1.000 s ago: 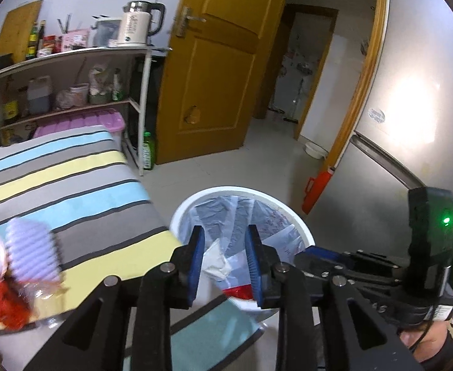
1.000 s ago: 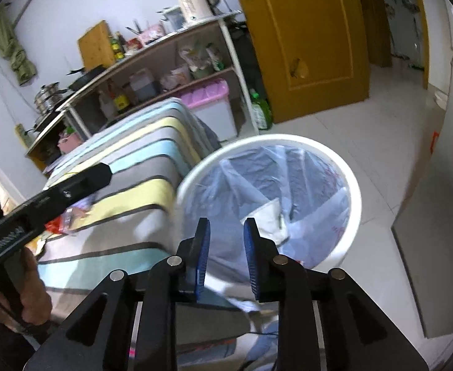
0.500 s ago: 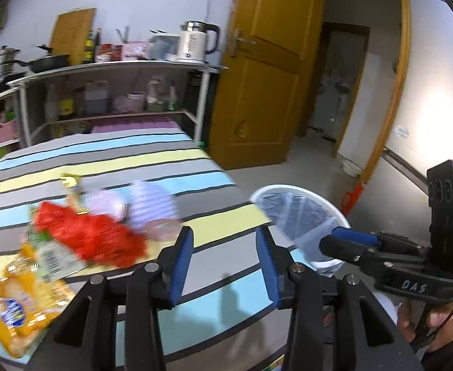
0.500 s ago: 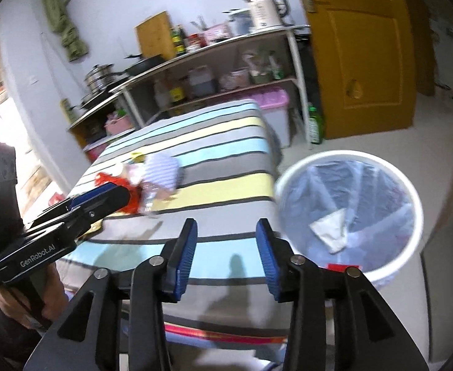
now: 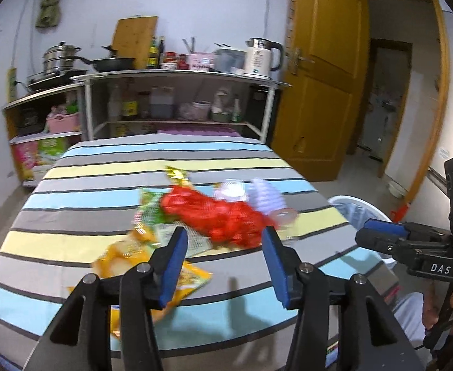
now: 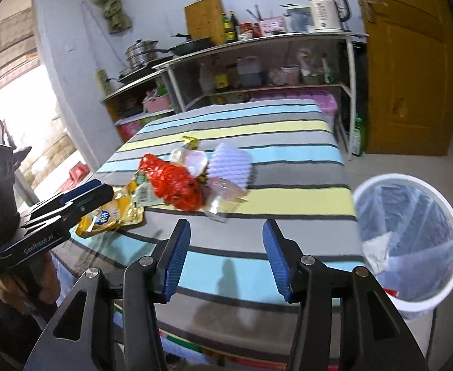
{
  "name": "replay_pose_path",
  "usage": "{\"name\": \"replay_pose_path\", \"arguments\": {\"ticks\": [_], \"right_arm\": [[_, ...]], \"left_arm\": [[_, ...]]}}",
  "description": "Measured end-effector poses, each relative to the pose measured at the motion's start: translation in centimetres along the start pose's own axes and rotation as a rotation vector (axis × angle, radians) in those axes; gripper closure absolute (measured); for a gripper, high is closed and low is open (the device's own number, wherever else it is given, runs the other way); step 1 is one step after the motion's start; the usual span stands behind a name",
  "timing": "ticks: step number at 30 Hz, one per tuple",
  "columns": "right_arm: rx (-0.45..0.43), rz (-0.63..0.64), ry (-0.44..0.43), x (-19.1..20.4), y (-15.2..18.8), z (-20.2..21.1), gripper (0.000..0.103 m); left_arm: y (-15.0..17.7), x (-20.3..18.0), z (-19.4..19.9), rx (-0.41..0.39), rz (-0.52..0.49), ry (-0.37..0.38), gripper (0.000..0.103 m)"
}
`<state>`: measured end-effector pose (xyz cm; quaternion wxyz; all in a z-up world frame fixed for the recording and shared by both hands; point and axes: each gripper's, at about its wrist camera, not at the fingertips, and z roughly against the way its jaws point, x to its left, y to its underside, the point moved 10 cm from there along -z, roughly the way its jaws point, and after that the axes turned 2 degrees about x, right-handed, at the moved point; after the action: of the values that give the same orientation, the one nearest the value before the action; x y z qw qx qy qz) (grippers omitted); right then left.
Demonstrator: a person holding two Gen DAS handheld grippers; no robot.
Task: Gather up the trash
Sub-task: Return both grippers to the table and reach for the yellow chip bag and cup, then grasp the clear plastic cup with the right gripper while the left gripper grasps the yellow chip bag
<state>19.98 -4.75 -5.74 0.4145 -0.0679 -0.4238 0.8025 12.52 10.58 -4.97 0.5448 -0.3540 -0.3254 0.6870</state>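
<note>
Trash heap: crumpled red mesh net bag [image 5: 223, 216], yellow printed snack wrapper [image 5: 139, 259], ribbed lilac foam pad [image 6: 229, 164], clear plastic cup [image 6: 224, 187], all touching, mid-table on the striped blue, yellow and grey tablecloth [image 5: 81, 185].
Bearing: 12 o'clock of the left gripper [image 5: 223, 262]; 11 o'clock of the right gripper [image 6: 224, 259].
Handling, judged: light, soft, crinkly; net snags and drags neighbours; cup thin, crushable, slippery.
Hold, advised: pinch a raised fold of the net; wrapper by its free corner edge.
Left gripper: blue pads spread wide, empty.
Right gripper: blue pads spread wide, empty.
Destination: white round bin with clear liner [image 6: 408, 238], on the floor at 3 o'clock of the table.
</note>
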Motion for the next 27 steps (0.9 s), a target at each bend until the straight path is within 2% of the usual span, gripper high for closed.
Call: {"name": "replay_pose_path", "arguments": {"ticks": [5,9,16,19,27], "right_arm": [[0.012,0.049,-0.004,1.4,-0.6,-1.9,0.052],[0.047,0.007,0.023,0.7,-0.8,-4.3,0.052],[0.106,-0.043,0.049,-0.3,-0.7,-8.0,0.052],[0.13,-0.046,0.054,-0.5,-0.4,-9.0,0.052],[0.172,-0.077,0.072,-1.2,-0.1,-10.5,0.052]], "left_arm": [[0.8,4.2,0.4,-0.002,0.033,-0.084,0.045],[1.4,7.7,0.3,0.005,0.073,-0.155,0.043],[3.3,12.7,-0.1,0.043,0.164,-0.234,0.038],[4.3,13.2,-0.8,0.078,0.187,-0.231,0.037],[6.1,11.8,-2.3,0.158,0.241,-0.131,0.037]]}}
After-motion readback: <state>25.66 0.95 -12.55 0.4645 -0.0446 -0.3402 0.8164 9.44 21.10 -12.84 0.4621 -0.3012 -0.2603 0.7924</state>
